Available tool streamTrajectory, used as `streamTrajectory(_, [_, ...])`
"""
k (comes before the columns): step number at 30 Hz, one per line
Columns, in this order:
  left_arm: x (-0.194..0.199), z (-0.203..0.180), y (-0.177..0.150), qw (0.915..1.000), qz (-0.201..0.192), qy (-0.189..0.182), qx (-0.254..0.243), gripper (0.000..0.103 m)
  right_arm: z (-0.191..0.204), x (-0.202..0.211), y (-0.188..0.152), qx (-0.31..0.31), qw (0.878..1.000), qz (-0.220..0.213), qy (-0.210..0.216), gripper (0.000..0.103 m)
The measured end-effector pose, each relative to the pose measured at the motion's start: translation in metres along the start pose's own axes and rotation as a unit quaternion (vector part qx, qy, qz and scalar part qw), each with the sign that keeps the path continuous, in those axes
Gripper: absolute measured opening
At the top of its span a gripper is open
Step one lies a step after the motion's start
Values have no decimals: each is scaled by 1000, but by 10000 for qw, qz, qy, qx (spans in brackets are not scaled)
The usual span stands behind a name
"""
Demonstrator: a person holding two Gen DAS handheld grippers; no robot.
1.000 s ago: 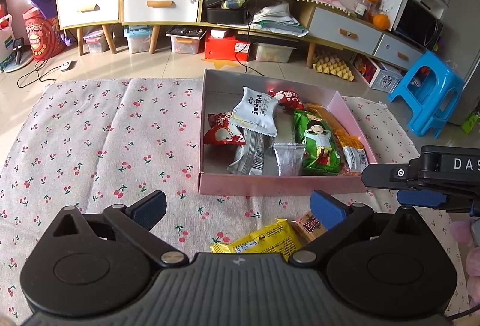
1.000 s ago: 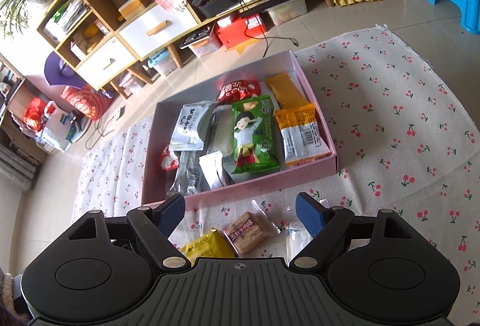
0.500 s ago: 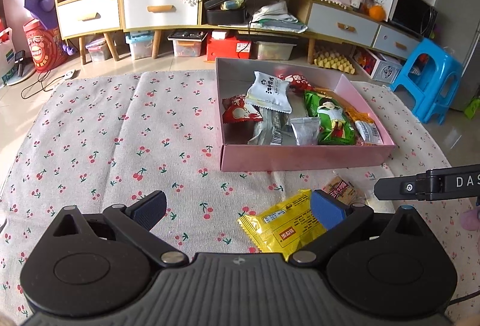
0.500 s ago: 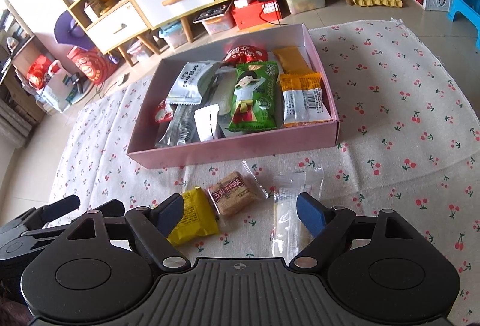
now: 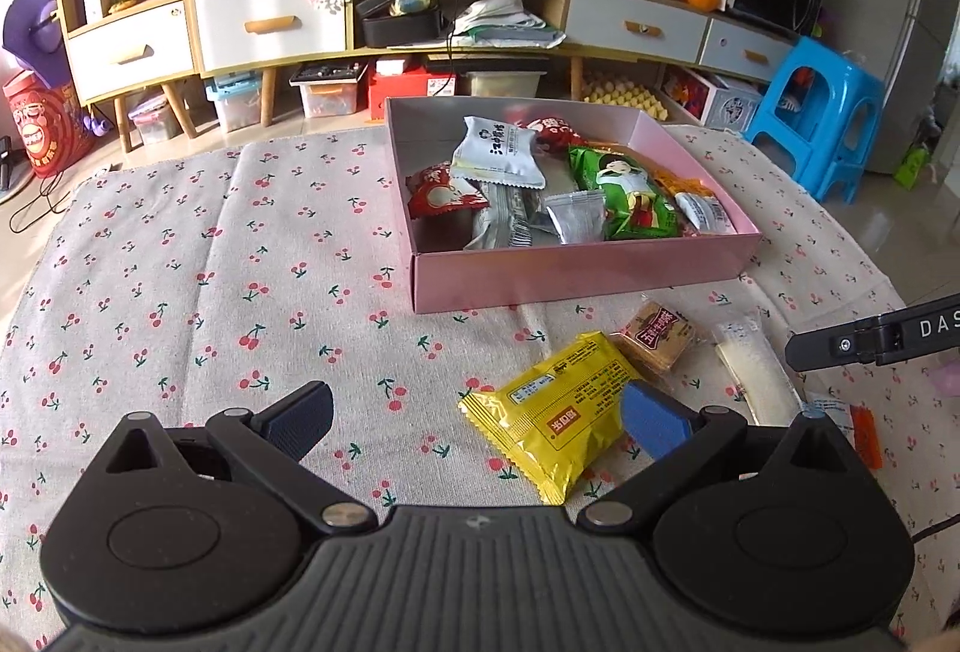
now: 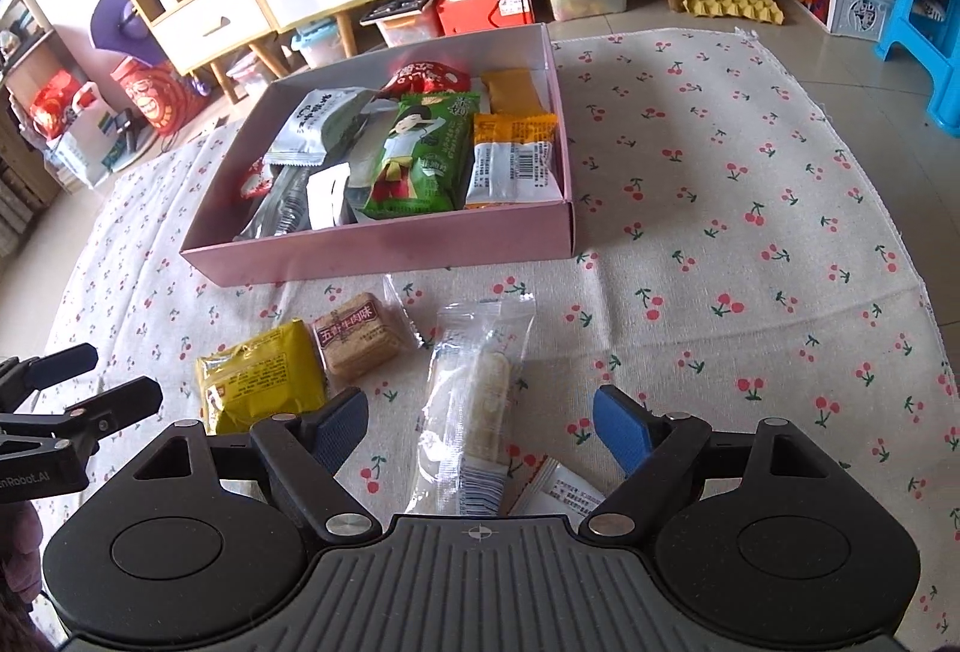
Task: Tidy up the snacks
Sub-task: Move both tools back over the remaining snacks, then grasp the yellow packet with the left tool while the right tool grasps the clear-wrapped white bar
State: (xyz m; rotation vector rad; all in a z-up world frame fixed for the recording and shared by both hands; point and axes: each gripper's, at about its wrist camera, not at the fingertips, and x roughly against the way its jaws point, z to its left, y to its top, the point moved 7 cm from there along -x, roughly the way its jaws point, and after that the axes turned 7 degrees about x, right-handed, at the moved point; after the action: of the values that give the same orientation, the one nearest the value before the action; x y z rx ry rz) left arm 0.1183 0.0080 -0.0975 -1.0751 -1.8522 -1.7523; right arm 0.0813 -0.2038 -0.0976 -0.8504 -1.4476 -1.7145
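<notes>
A pink box (image 5: pixel 576 271) (image 6: pixel 384 250) on the cherry-print cloth holds several snack packets. In front of it lie a yellow packet (image 5: pixel 555 421) (image 6: pixel 261 379), a brown biscuit pack (image 5: pixel 657 334) (image 6: pixel 357 331) and a clear-wrapped white bar (image 5: pixel 753 373) (image 6: pixel 474 406). My left gripper (image 5: pixel 474 418) is open above the cloth, its right finger overlapping the yellow packet's edge. My right gripper (image 6: pixel 480 424) is open, with the clear-wrapped bar lying between its fingers, untouched. A white sachet (image 6: pixel 555 493) lies near the right gripper's body.
The cherry-print cloth (image 5: pixel 180 292) (image 6: pixel 750 232) covers the floor. Behind stand a low cabinet with drawers (image 5: pixel 270 28), storage bins and a blue plastic stool (image 5: pixel 822 112). The right gripper's arm (image 5: pixel 870 340) shows at the left view's right edge.
Both grippers have pulled back from the box and sunk toward the cloth. The loose snacks in front of the box have come fully into view. Both stay open.
</notes>
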Motion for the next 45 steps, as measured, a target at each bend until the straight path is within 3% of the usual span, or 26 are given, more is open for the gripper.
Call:
streamTrajectory(7, [-21, -24, -11, 9938, 131, -269, -1068, 101, 10, -7, -8, 240, 9996, 154, 35, 84])
streamTrajectory(17, [-40, -42, -13, 9841, 419, -682, -1587, 100, 23, -22, -20, 827, 9955, 406, -200, 84])
streamTrajectory(23, [-50, -40, -20, 9773, 706, -435, -1948, 88, 20, -33, -24, 990, 9928, 534, -409, 84])
streamTrajectory(28, [-48, -31, -17, 9836, 852, -331, -1556, 78, 18, -39, -25, 1126, 9904, 568, -561, 84])
streamTrajectory(37, [-34, -13, -19, 9914, 1035, 469, -652, 74, 20, -41, -23, 1208, 9888, 532, -701, 84])
streamTrajectory(45, [-31, -16, -25, 9897, 1122, 185, -868, 79, 19, -42, -23, 1118, 9899, 541, -688, 84])
